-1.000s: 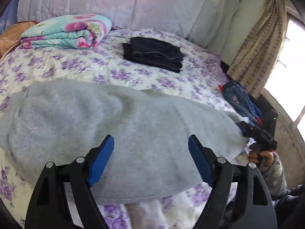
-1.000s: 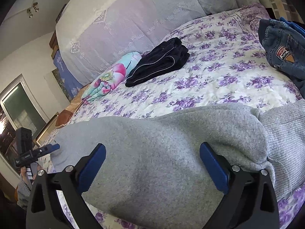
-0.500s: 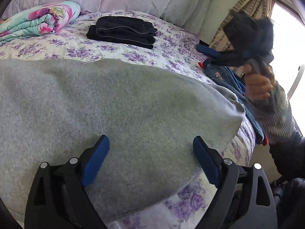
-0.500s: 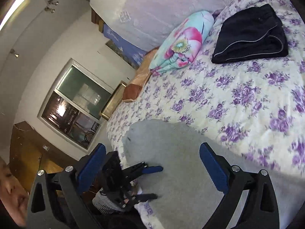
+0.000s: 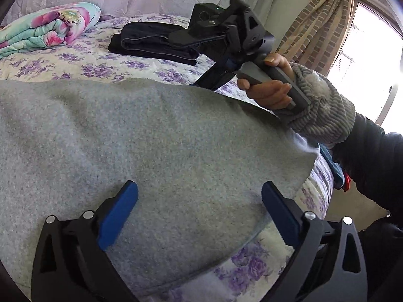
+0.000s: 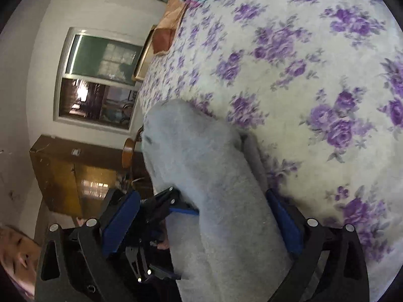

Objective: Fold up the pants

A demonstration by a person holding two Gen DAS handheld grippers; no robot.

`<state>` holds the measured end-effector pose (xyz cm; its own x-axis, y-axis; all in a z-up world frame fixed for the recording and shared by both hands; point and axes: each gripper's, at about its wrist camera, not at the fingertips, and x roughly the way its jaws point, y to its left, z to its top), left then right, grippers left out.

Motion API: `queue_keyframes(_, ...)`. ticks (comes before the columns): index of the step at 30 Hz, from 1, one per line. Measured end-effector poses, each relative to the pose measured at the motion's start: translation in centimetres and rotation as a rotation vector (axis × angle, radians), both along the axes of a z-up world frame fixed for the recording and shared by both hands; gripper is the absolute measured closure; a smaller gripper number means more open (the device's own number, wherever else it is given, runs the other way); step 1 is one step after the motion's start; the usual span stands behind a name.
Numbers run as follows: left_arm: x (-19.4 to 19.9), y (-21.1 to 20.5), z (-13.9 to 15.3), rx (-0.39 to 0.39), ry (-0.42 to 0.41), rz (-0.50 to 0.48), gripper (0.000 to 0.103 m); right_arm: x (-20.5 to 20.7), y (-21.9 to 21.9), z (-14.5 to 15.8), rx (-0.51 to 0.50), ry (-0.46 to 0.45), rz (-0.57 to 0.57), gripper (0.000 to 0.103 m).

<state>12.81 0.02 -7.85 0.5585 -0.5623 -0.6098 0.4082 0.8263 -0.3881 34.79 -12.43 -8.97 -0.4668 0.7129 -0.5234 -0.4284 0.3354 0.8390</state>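
The grey pants (image 5: 156, 151) lie flat along the near edge of the floral bedspread (image 5: 83, 63). The left gripper (image 5: 199, 211) has just been opening and stands spread wide above the fabric, pinching nothing. The right gripper (image 6: 201, 216) is likewise spread, gripping nothing; folded dark pants (image 5: 151, 42) sit far behind.

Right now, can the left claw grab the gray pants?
Probably yes. The left claw is open, its jaws having just been widening, and it hangs right over the gray pants with nothing between them. The right claw is off toward the folded dark pants, out of the way.
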Motion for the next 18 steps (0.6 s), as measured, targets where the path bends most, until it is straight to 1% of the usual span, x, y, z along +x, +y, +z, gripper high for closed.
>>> queue_keyframes(2, 0.3, 0.1, 0.0, -0.012, 0.006, -0.001, 0.005, -1.3, 0.7, 0.9, 0.033, -0.01, 0.07, 0.003)
queue_keyframes(4, 0.6, 0.3, -0.1, -0.027, 0.015, -0.003, 0.005, -2.7, 0.9, 2.3, 0.056, -0.05, 0.12, 0.003)
queue_keyframes(5, 0.7, 0.4, -0.1, -0.034, 0.017, -0.005, 0.005, -3.6, 0.9, 3.1, 0.062, -0.082, 0.135, 0.003)
queue_keyframes(8, 0.8, 0.5, -0.1, -0.044, 0.019, -0.008, 0.005, -6.6, 0.8, 5.4, 0.039, -0.225, 0.142, 0.003)
queue_keyframes(10, 0.8, 0.6, -0.1, -0.051, 0.021, -0.01, 0.005, -8.4, 0.7, 6.6, -0.002, -0.33, 0.115, 0.003)
queue_keyframes(11, 0.9, 0.6, -0.2, -0.055, 0.023, -0.012, 0.005, -9.3, 0.6, 7.0, -0.022, -0.366, 0.093, 0.003)
queue_keyframes(12, 0.9, 0.7, -0.2, -0.059, 0.024, -0.015, 0.005, -9.6, 0.2, 7.1, -0.027, -0.374, 0.067, 0.003)
queue_keyframes(15, 1.0, 0.8, -0.2, -0.07, 0.024, -0.021, 0.005, -9.7, -1.0, 7.5, -0.015, -0.348, -0.026, 0.003)
queue_keyframes(18, 0.9, 0.9, -0.1, -0.074, 0.022, -0.025, 0.005, -10.9, -1.6, 8.1, -0.025, -0.388, -0.051, 0.003)
